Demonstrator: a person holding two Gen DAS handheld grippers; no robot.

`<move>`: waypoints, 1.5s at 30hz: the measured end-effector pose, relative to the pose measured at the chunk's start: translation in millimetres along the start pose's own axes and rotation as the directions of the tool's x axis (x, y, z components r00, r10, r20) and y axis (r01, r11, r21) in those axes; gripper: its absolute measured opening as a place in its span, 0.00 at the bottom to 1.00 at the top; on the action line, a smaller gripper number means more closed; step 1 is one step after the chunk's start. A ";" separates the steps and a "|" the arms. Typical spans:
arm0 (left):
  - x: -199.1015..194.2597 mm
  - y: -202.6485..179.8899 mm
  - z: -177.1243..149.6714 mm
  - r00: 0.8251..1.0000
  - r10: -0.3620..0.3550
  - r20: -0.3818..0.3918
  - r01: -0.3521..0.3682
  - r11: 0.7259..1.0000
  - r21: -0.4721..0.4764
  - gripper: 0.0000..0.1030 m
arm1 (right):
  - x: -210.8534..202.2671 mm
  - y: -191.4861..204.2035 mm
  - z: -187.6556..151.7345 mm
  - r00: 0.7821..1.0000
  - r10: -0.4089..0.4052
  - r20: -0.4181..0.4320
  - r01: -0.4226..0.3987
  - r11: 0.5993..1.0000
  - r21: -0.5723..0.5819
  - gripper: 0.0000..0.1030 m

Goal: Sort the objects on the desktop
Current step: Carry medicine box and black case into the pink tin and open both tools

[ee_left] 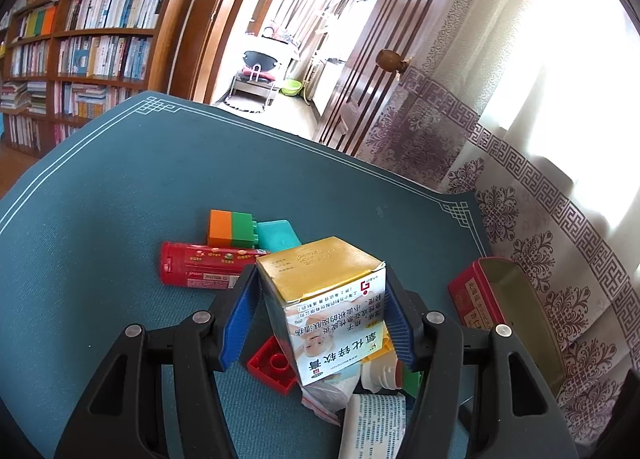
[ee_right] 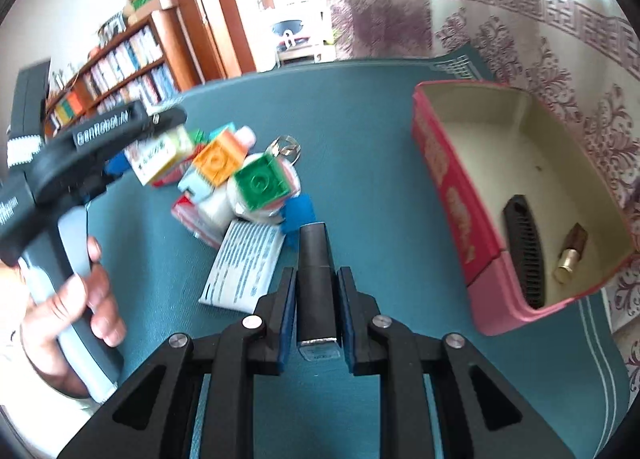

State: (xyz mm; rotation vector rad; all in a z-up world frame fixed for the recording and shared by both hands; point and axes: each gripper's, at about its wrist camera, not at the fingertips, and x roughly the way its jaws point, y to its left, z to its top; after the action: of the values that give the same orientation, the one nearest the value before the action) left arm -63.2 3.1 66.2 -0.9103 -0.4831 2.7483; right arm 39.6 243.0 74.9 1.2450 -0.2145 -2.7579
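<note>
The right hand-held gripper (ee_right: 316, 315) is closed on a dark tube (ee_right: 316, 279), held by its long sides above the table (ee_right: 360, 119). The tube looks stiff, light and smooth, so it may slip. The tin (ee_right: 452, 195) stands open, near on its right. The left hand-held gripper (ee_left: 320, 311) grips a carton (ee_left: 328, 299), light and easily crushed, above the pile.

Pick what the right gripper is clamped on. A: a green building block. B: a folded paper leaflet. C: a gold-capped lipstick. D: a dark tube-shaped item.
D: in the right wrist view the right gripper has its pads pressed against the dark tube, held above the blue mat.
</note>
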 end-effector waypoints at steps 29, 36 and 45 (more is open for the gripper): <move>-21.9 -82.6 -22.1 0.998 -0.067 0.011 0.064 0.981 0.184 0.60 | -30.4 -151.3 16.3 0.954 -0.256 0.156 0.196 0.927 0.320 0.22; -23.5 -117.0 -18.7 0.996 -0.086 0.016 0.080 0.968 0.240 0.60 | -21.5 -163.2 10.2 0.960 -0.235 0.153 0.183 0.939 0.291 0.30; -3.1 -185.8 -30.4 0.974 -0.204 -0.095 0.224 0.929 0.295 0.60 | -22.0 -173.3 -3.9 0.956 -0.237 0.174 0.169 0.927 0.334 0.35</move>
State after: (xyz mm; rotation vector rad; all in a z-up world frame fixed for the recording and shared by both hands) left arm -25.3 181.5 113.4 -0.8099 -0.1302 2.4939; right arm 50.0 416.6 58.7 1.0836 -0.6014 -3.1354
